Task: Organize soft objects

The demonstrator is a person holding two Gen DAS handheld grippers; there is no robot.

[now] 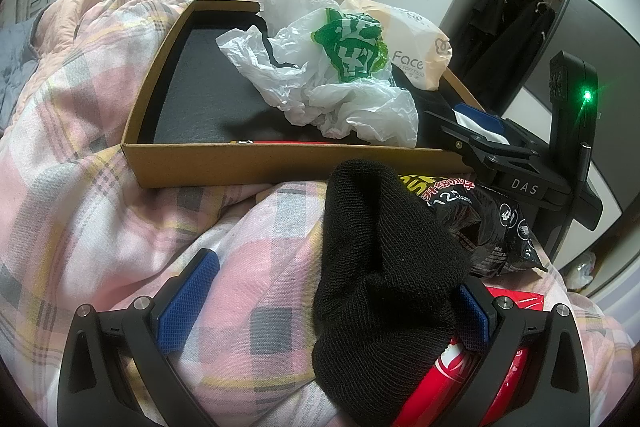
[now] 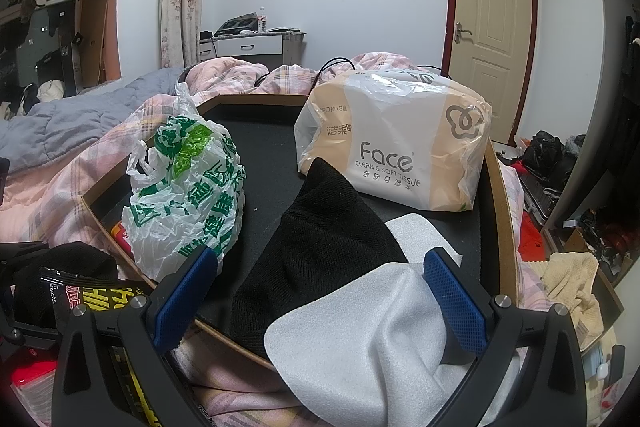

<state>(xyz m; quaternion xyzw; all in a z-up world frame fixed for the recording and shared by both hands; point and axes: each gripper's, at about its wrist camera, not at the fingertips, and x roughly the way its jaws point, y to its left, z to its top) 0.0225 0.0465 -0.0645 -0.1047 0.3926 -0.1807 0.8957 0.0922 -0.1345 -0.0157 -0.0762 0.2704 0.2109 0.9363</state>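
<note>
1 cardboard tray [image 1: 224, 163], 1 plastic bag [image 2: 188, 183], 1 tissue pack [image 2: 396, 151], 2 black socks [image 1: 376, 267] [image 2: 320, 247], 1 white foam sheet [image 2: 376, 323].

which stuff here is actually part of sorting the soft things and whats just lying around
Part of the job: cardboard tray, black knit sock, white foam sheet, crumpled plastic bag, tissue pack, black wipes packet.

Lying about: plaid quilt, door, beige towel.

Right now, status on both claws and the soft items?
Left claw open around black knit sock on the bedding. Right claw open over white foam sheet at cardboard tray edge. Plastic bag, tissue pack already in tray.
</note>
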